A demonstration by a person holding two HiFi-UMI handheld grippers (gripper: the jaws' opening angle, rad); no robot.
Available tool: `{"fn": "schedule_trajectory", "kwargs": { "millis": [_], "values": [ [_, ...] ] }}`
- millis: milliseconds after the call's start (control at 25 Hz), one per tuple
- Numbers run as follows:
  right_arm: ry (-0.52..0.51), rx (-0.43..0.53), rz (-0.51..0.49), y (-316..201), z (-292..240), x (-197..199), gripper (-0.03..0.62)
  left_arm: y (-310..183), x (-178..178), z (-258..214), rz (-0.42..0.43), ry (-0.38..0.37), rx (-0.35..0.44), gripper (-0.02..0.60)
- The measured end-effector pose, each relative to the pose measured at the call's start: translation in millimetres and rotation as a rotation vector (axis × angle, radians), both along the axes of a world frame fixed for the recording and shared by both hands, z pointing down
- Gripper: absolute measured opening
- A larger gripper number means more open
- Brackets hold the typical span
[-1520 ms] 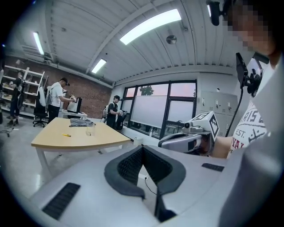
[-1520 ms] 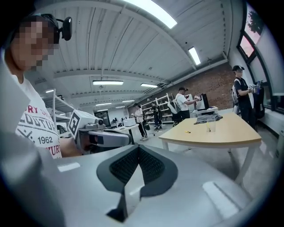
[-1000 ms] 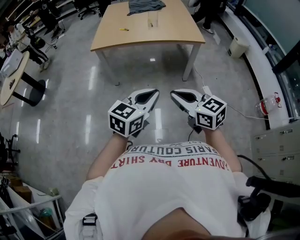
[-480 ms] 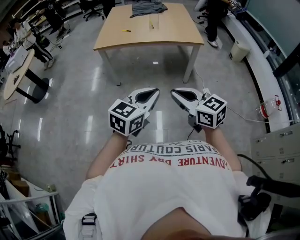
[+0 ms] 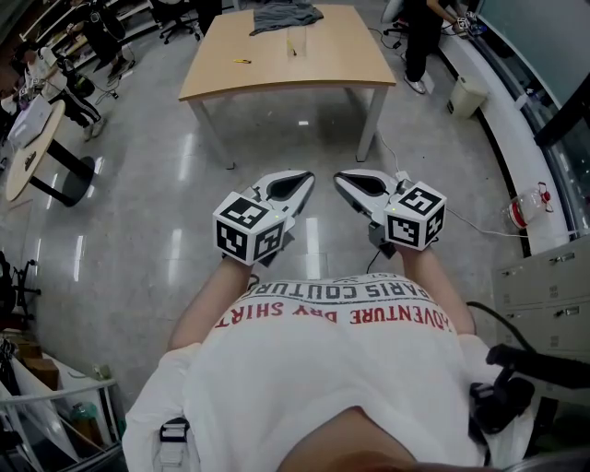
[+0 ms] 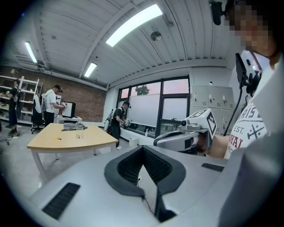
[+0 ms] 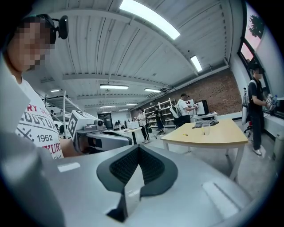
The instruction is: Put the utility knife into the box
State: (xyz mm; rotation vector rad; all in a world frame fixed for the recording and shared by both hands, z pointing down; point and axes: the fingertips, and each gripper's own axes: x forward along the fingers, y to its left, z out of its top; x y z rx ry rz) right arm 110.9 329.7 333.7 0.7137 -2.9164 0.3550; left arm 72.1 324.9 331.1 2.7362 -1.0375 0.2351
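Far across the shiny floor, on the pale wooden tabletop (image 5: 323,64), lies what I take to be the utility knife (image 5: 241,61), one small yellow sliver well apart from both grippers. Near it stands one clear container (image 5: 293,41), possibly the box, though it is too small to be sure, and beyond that lies one grey cloth (image 5: 286,14). The left gripper (image 5: 307,178) and the right gripper (image 5: 338,177) are held side by side in front of the person's chest, each with its jaws closed tip to tip on nothing. Such a knife is likely light, stiff and rather slick in its plastic shell. The sound hold would be across the middle of the handle, jaws square to its long sides, clear of the blade end.
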Motion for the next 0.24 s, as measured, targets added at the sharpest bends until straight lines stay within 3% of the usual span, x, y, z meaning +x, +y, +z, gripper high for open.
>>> {"fn": "schedule_trajectory", "kwargs": {
  "millis": [240],
  "values": [
    [-0.001,0.010,0.001,9.6,-8.9,12.2,0.002,9.5,12.5,-7.9,0.010,-0.004,0.009,0.002]
  ]
}}
